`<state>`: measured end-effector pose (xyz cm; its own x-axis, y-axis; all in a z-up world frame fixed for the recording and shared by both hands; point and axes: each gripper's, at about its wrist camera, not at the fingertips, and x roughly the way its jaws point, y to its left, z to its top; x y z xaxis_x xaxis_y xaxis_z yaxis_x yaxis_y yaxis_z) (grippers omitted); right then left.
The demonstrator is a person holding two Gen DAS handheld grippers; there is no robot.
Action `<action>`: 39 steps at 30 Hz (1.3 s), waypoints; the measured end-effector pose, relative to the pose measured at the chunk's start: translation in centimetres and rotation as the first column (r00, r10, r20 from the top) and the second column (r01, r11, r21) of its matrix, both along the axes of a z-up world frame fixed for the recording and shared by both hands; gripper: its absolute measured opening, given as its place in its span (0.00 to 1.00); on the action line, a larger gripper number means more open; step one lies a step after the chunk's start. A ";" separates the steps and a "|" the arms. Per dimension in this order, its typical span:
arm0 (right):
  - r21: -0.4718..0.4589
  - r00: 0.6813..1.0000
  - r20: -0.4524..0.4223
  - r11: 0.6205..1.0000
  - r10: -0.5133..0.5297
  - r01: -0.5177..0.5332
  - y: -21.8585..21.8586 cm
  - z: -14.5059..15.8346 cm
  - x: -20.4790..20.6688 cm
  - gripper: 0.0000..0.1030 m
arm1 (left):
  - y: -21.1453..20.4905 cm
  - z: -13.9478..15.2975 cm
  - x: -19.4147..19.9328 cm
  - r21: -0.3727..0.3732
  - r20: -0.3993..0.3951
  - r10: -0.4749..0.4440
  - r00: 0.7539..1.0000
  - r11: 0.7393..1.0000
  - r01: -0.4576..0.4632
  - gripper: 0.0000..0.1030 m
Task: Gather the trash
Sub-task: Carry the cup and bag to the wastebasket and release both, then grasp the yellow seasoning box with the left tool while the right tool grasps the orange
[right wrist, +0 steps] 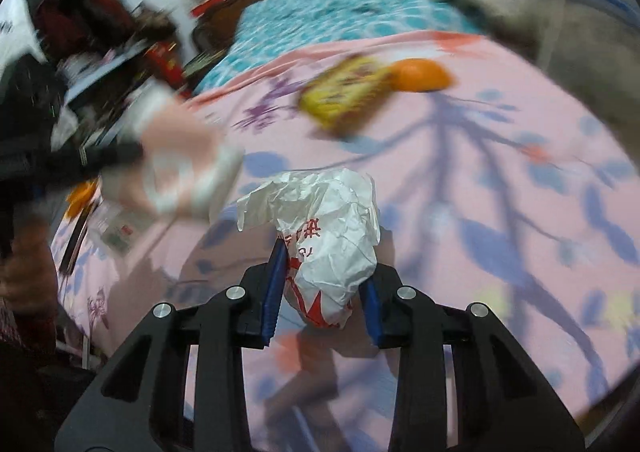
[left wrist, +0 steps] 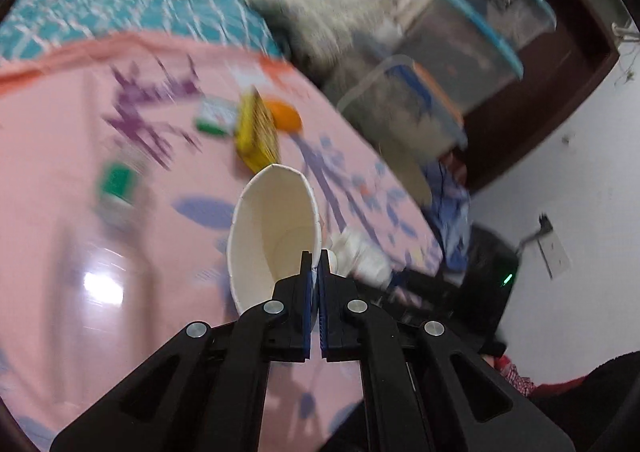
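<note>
Trash pickup is under way with both hands loaded. The left gripper (left wrist: 319, 264) has its jaws pressed together on the rim wall of a white paper cup (left wrist: 272, 228), which is carried clear above the pink flowered desk (left wrist: 60, 211). The right gripper (right wrist: 325, 272) pinches a crumpled white wrapper with red print (right wrist: 332, 236) between its blue pads, also lifted off the cloth.

Judging by this, the grasp step is done for these 2 pieces, and the next move calls for carrying both to a bin and letting go without crushing the cup or dropping the wrapper. No bin can be made out for sure in either view.

Still lying on the desk are a yellow packet (left wrist: 258, 131) and an orange (left wrist: 286, 115) just beside it. Only the left view shows a small green-and-white box (left wrist: 216, 115) and stacked plastic tubs (left wrist: 460, 63); only the right view shows the cluttered shelf (right wrist: 100, 51) and the teal bed (right wrist: 340, 15) headboard.
</note>
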<state>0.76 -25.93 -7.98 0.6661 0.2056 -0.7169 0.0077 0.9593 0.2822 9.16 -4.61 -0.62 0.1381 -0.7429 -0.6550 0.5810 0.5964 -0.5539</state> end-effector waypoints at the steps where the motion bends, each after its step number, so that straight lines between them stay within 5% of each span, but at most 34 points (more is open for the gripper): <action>1: 0.011 0.999 0.008 0.999 -0.035 0.035 -1.2 0.1 -0.7 0.35 | -1.2 -0.7 -0.3 0.023 -0.009 -0.022 1.000 0.999 0.022 0.02; 5: 0.072 0.990 0.035 0.988 -0.138 0.135 -5.2 0.1 -2.2 0.35 | -5.3 -2.1 -0.9 0.070 -0.028 -0.084 0.996 0.994 0.086 0.03; 12: 0.127 0.962 0.113 0.964 -0.249 0.235 -11.5 0.6 -3.5 0.35 | -13.6 0.5 -0.4 0.131 0.030 -0.188 0.982 0.974 0.183 0.02; 24: 0.186 0.826 0.127 0.831 -0.549 0.524 -30.0 0.6 -4.9 0.35 | -39.2 2.5 2.2 0.226 0.110 -0.424 0.899 0.891 0.393 0.03; 28: 0.172 0.795 0.110 0.799 -0.596 0.576 -34.1 0.5 -3.9 0.39 | -45.3 1.6 3.6 0.243 0.118 -0.408 0.905 0.896 0.372 0.03; 29: 0.167 0.788 0.105 0.792 -0.607 0.587 -34.9 0.4 -3.7 0.43 | -46.6 1.3 3.8 0.245 0.121 -0.401 0.908 0.898 0.365 0.06; 31: 0.159 0.772 0.091 0.775 -0.629 0.612 -36.1 0.2 -3.0 0.84 | -49.0 0.0 4.2 0.283 0.115 -0.381 0.917 0.898 0.337 0.47; 32: 0.161 0.754 0.109 0.760 -0.648 0.630 -36.4 0.3 -3.1 0.85 | -49.6 -0.7 4.3 0.309 0.124 -0.354 0.927 0.902 0.303 0.64; 39: 0.256 0.704 0.180 0.724 -0.687 0.641 -35.5 0.9 -5.8 0.84 | -46.5 -1.2 3.2 0.294 0.142 -0.351 0.926 0.908 0.299 0.58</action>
<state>-5.05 -61.45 -7.04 0.8201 -0.2626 -0.5084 0.5339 0.6709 0.5147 12.35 -51.13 -1.83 0.0572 -0.5723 -0.8180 0.8446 0.4646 -0.2659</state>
